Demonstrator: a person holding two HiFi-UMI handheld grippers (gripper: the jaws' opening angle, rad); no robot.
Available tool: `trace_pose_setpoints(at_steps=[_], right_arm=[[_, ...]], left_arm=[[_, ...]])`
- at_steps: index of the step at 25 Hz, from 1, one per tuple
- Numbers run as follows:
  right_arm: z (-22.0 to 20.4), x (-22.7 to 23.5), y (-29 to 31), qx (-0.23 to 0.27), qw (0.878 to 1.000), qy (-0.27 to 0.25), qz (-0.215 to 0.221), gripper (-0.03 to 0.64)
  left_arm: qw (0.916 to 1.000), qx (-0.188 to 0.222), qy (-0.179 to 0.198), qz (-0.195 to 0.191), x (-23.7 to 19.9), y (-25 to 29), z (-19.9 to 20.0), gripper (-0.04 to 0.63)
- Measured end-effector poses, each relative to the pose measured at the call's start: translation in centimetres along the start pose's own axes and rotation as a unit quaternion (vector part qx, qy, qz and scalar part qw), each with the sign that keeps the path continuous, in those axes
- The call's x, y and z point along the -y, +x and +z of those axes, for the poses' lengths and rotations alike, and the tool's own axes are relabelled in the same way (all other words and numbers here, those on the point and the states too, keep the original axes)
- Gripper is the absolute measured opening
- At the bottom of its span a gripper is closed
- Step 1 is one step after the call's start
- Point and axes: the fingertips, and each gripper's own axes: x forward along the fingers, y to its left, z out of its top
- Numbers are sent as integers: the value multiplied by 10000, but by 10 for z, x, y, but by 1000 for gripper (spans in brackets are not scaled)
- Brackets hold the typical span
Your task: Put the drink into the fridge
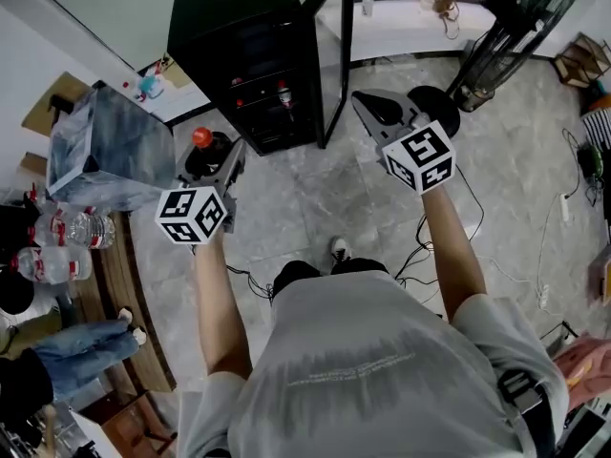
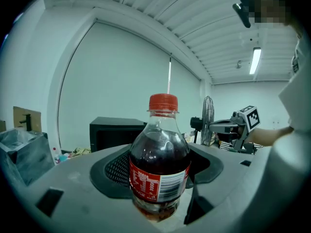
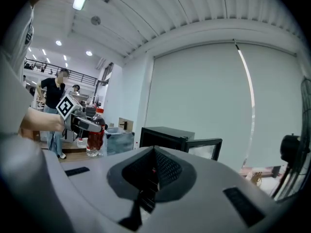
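Fingers (image 2: 116, 171) of our left gripper (image 1: 227, 158) are closed on the drink (image 2: 160, 165), a bottle of dark soda with a red cap and a red label. It stands upright between them, and they press its lower part from both sides. We hold it in the air above the grey tiled floor (image 1: 315, 203), in front of the black fridge (image 1: 239, 27) and a little to the left of it. The fridge door (image 1: 334, 65) stands open, swung to the right side, and on a shelf inside we see some bottles with red caps (image 1: 284, 93). The drink is outside the fridge, not yet on any shelf. On our right gripper (image 1: 370, 106) the fingers (image 3: 167, 171) are pressed together and nothing is between them. This gripper is held out near the lower edge of the open door, well apart from the drink. Right of the fridge stands a black fan (image 1: 516, 27). Left of the drink we see a grey box (image 1: 105, 146), and near it some clear water bottles (image 1: 57, 246) on a wooden worktop (image 1: 110, 280)
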Motion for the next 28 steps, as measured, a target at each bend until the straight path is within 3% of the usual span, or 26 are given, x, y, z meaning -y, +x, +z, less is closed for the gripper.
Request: trace_pose_setpoints(at_steps=[8,17,24,28], right_arm=[[-25,25,61,-180,9997,146,103,0],[-90,72,146,-466,9979,205,-400,0],[-170,89,194,-569,9967,220,-536,0],[-257,71,222,-659,9963,117,-537,0]], left_arm=[[9997,-171,-167,-27,-46,57,-19,306],[9993,-98,13,-374,-123,149,-67,306],[9988,-190,-11,-462,-163,211,-144,306],[9987,-88,-16,-504,-184,234,-226,307]])
